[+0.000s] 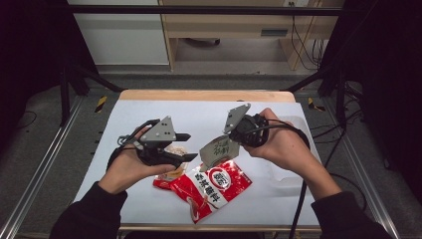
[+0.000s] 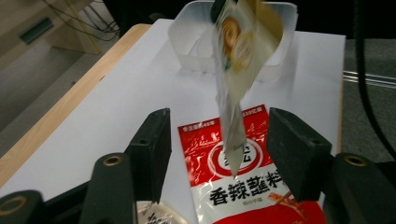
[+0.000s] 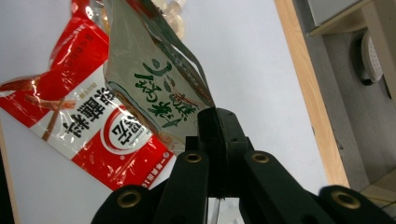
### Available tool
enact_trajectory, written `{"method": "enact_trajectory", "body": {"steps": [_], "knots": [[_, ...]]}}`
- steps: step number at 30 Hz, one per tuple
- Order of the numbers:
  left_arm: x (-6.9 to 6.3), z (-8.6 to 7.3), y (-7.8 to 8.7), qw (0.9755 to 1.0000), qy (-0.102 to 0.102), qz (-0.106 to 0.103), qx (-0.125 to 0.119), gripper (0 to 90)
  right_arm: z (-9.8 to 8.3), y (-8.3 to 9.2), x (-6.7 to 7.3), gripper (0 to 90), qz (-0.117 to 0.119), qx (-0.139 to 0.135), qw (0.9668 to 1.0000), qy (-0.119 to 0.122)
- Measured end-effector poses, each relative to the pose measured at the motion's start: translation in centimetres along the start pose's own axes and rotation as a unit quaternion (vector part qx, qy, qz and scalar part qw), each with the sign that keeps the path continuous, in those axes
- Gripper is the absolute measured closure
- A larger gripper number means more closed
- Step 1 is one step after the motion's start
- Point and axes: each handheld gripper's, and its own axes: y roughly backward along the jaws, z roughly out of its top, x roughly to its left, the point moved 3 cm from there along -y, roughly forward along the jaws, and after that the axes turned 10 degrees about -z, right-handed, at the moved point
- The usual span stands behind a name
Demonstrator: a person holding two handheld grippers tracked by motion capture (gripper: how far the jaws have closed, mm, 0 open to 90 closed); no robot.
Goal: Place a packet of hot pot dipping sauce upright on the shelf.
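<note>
My right gripper is shut on the top edge of a silver-green sachet, which hangs tilted above the table. In the right gripper view the jaws pinch that sachet. A red sauce packet lies flat on the white sheet beneath it. My left gripper stands open to the left of the sachet, jaws pointing right. In the left gripper view, the sachet dangles ahead of the jaws, untouched by the pads, over the red packet. A pale small packet lies under the left hand.
A white translucent tray sits on the right side of the sheet, behind the right hand, and appears as tray at the far end in the left gripper view. The white sheet covers a wooden table with dark frame rails around.
</note>
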Motion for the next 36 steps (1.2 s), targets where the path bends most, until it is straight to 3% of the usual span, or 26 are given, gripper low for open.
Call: {"method": "enact_trajectory", "body": {"steps": [5, 10, 12, 13, 16, 18, 19, 21, 23, 24, 25, 26, 28, 29, 32, 35, 36], "knots": [[0.4, -2.2, 0.8, 0.9995, 0.024, 0.018, -0.006, 31.3, -0.6, 0.2, -0.9, 90.0, -0.008, 0.010, 0.9999, -0.006], [0.9, -5.7, 1.2, 0.9973, 0.064, 0.035, -0.006, 27.9, -1.8, -0.2, -2.1, 90.0, -0.013, 0.016, 0.9996, -0.022], [1.0, -8.1, 1.1, 0.9958, 0.078, 0.047, -0.001, 25.6, -2.8, -0.7, -2.7, 90.0, -0.015, 0.021, 0.9993, -0.026], [1.0, -8.1, 1.1, 0.9958, 0.078, 0.047, -0.001, 25.4, -2.8, -0.7, -2.7, 90.0, -0.015, 0.021, 0.9993, -0.026], [0.8, -10.3, 1.0, 0.9941, 0.092, 0.057, 0.003, 23.4, -3.7, -0.8, -3.3, 90.0, -0.018, 0.023, 0.9989, -0.035], [0.6, -12.1, 1.2, 0.9916, 0.101, 0.080, 0.007, 17.8, -4.5, -0.7, -4.1, 90.0, -0.019, 0.025, 0.9985, -0.046], [0.6, -12.1, 1.2, 0.9916, 0.101, 0.080, 0.007, 15.6, -4.5, -0.7, -4.1, 90.0, -0.019, 0.025, 0.9985, -0.046], [0.4, -13.5, 1.5, 0.9887, 0.109, 0.103, 0.010, 13.4, -5.2, -0.6, -4.6, 90.0, -0.021, 0.026, 0.9980, -0.054], [0.1, -14.6, 1.9, 0.9853, 0.117, 0.124, 0.011, 11.4, -5.7, -0.4, -5.1, 90.0, -0.026, 0.026, 0.9975, -0.061], [-0.1, -15.7, 2.3, 0.9822, 0.124, 0.141, 0.009, 8.9, -6.2, -0.2, -5.5, 90.0, -0.032, 0.029, 0.9969, -0.065], [-0.1, -15.7, 2.3, 0.9822, 0.124, 0.141, 0.009, 8.9, -6.2, -0.2, -5.5, 90.0, -0.032, 0.029, 0.9969, -0.065], [-0.2, -16.5, 2.5, 0.9800, 0.127, 0.153, 0.010, 8.7, -6.8, -0.1, -5.8, 90.0, -0.040, 0.031, 0.9963, -0.069], [-0.2, -16.9, 2.6, 0.9790, 0.129, 0.157, 0.010, 8.5, -7.0, 0.0, -6.0, 90.0, -0.043, 0.033, 0.9958, -0.073], [-0.2, -17.4, 2.7, 0.9770, 0.134, 0.166, 0.004, 8.4, -7.3, 0.0, -6.2, 90.0, -0.047, 0.033, 0.9955, -0.075], [-0.9, -18.7, 2.9, 0.9738, 0.137, 0.181, 0.011, 8.0, -8.6, -0.1, -6.9, 90.0, -0.069, 0.038, 0.9923, -0.095], [-1.3, -19.1, 3.0, 0.9732, 0.134, 0.186, 0.015, 8.0, -9.2, 0.1, -7.5, 90.0, -0.085, 0.039, 0.9900, -0.106], [-1.6, -19.6, 3.2, 0.9719, 0.140, 0.189, 0.008, 7.9, -9.8, 0.2, -8.2, 90.0, -0.097, 0.035, 0.9877, -0.117]]}}
